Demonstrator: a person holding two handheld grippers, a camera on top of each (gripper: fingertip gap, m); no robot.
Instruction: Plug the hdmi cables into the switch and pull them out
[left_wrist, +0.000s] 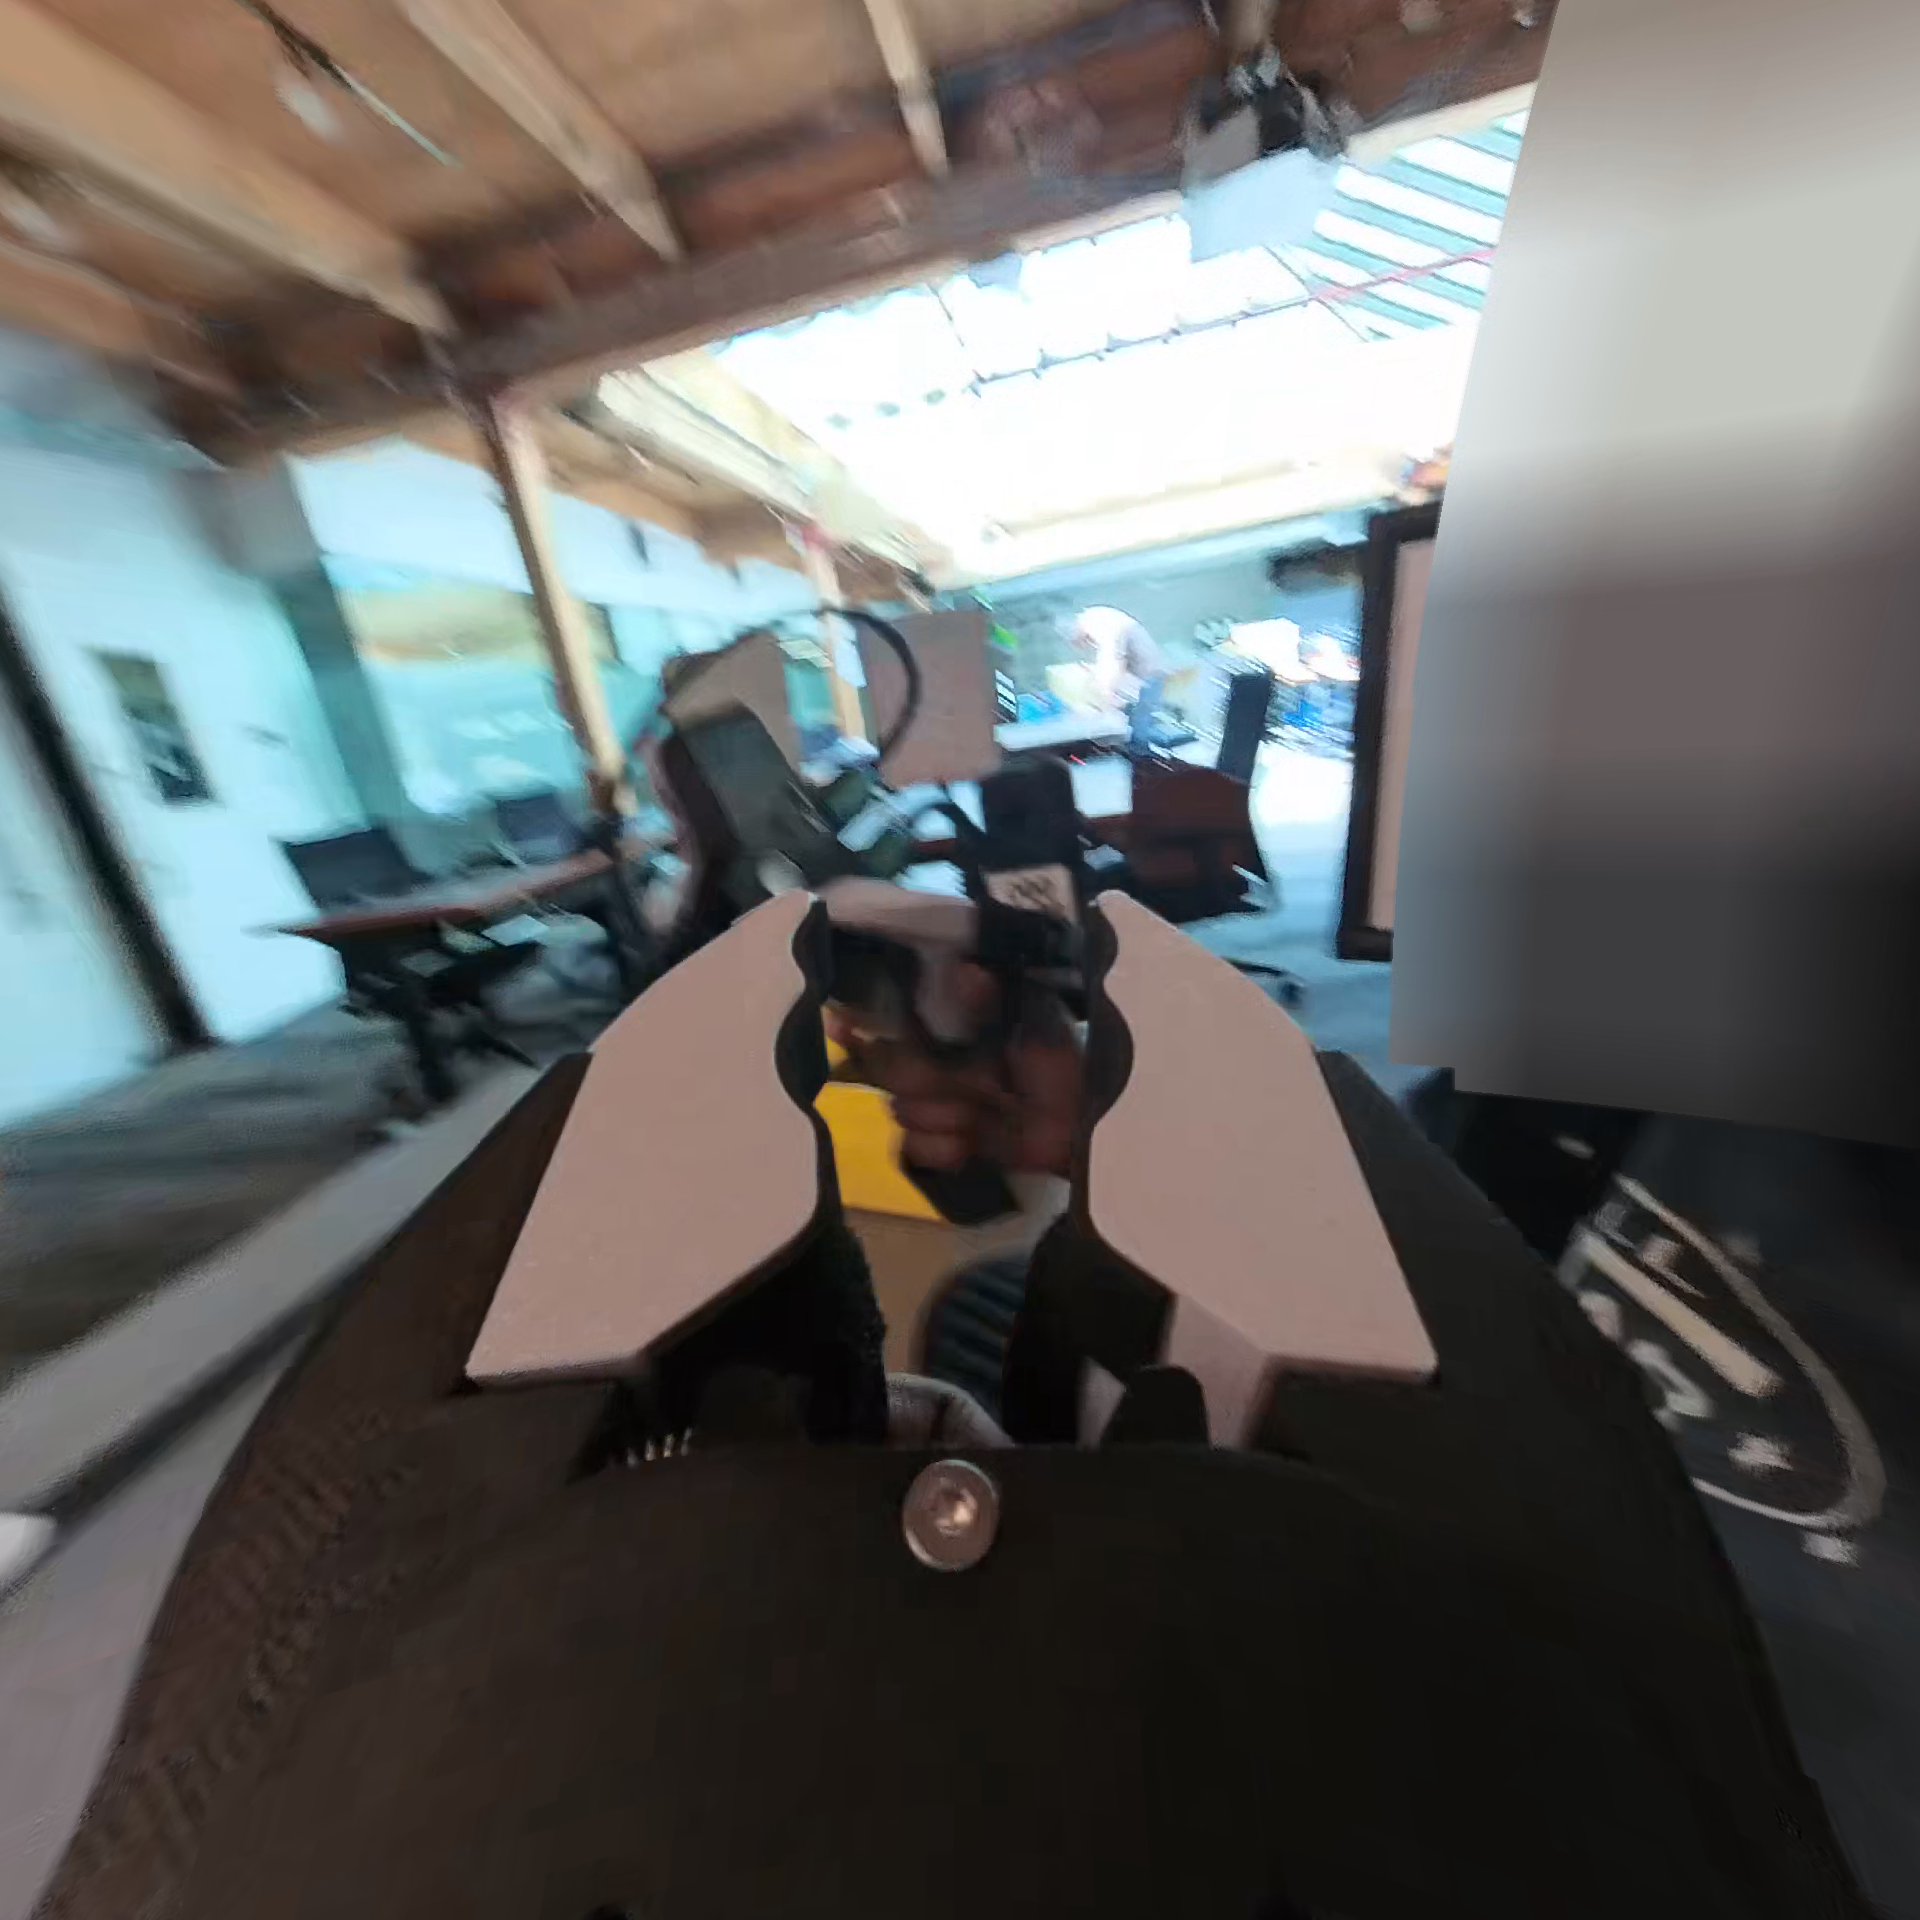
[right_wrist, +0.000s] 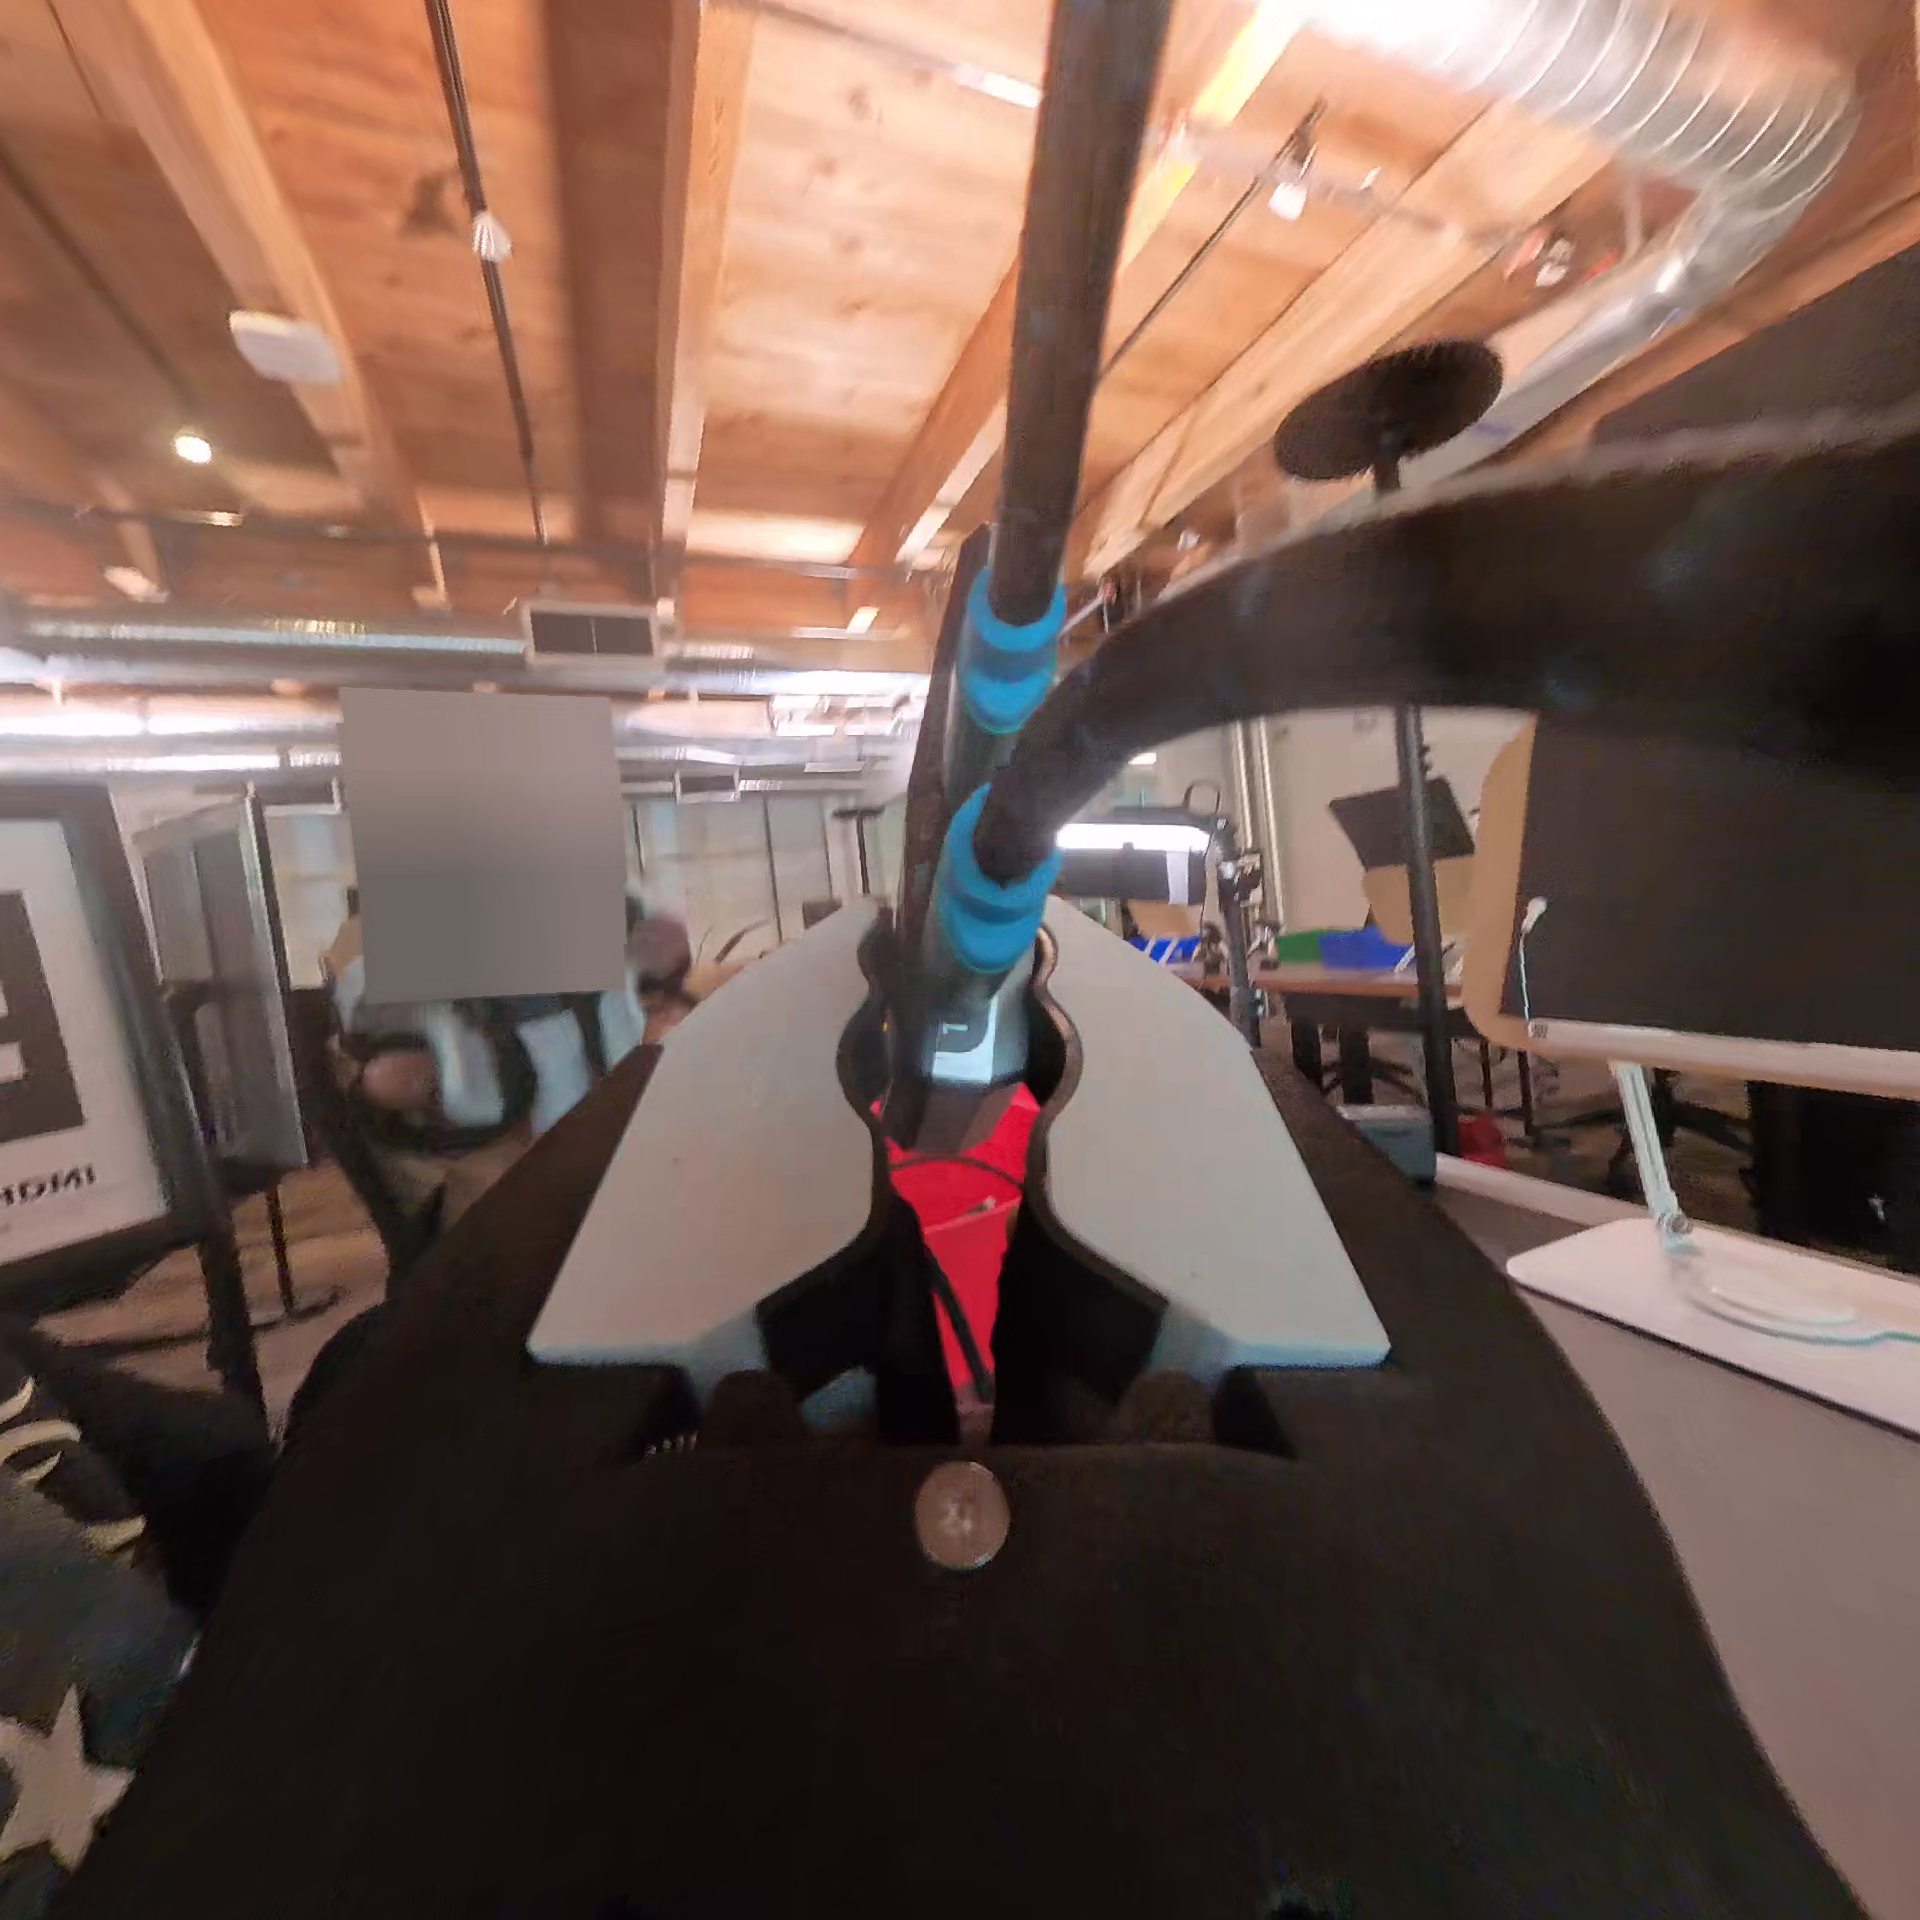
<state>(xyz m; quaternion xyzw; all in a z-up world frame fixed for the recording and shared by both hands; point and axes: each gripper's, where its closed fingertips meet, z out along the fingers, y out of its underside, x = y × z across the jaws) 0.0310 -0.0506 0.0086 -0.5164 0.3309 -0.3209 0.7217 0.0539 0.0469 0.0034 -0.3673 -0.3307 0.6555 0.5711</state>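
My right gripper (right_wrist: 961, 935) is raised toward the ceiling and shut on a grey HDMI plug (right_wrist: 966, 1039) with a blue collar (right_wrist: 987, 883). The plug's metal tip points back at the camera. Its black braided cable (right_wrist: 1351, 623) arcs off to the right. A second plug with a blue collar (right_wrist: 1013, 665) sits just above it, and its cable (right_wrist: 1075, 260) runs straight up. A dark flat strip (right_wrist: 930, 810) lies along their left side; I cannot tell what it is. My left gripper (left_wrist: 956, 914) is open and empty in the air. Through its gap, a hand (left_wrist: 966, 1101) holds the other gripper's handle. The view is blurred.
A grey table with a white stand base (right_wrist: 1714, 1299) lies low at the right of the right wrist view. A red bin (right_wrist: 966, 1205) is below the jaws. A seated person (right_wrist: 468, 1049) is at left. Desks and chairs (left_wrist: 436, 914) stand farther off. A yellow object (left_wrist: 862, 1143) is behind the left jaws.
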